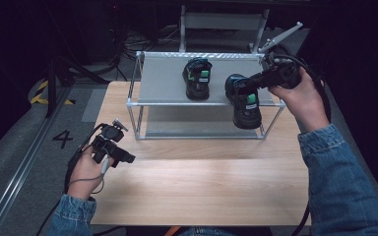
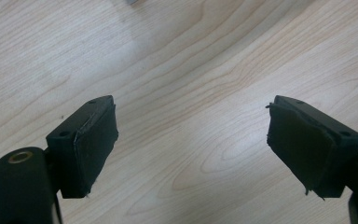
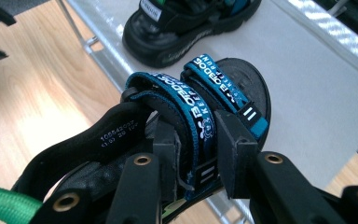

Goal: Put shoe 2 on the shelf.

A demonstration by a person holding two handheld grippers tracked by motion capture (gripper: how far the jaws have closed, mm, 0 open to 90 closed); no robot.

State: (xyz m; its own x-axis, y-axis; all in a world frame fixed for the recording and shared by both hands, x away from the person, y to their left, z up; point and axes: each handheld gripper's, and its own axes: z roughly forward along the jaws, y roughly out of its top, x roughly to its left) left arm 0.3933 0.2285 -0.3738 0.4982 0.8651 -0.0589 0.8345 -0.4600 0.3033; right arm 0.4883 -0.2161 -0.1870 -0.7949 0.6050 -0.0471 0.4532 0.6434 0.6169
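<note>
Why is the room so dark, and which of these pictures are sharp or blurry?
High view: a bright pool lights the wooden table, surroundings fall black, slightly soft. Left gripper view: pale glare on the wood between the open jaws, crisp. Right gripper view: the held sandal's strap lettering is sharp; the nearest jaw parts blur.

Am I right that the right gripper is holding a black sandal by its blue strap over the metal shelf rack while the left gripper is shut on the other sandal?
Not quite: the left gripper is open and holds nothing, its jaws apart over the bare wooden table, as the left gripper view shows. The right gripper does grip the black sandal by its blue strap over the metal shelf rack.
</note>
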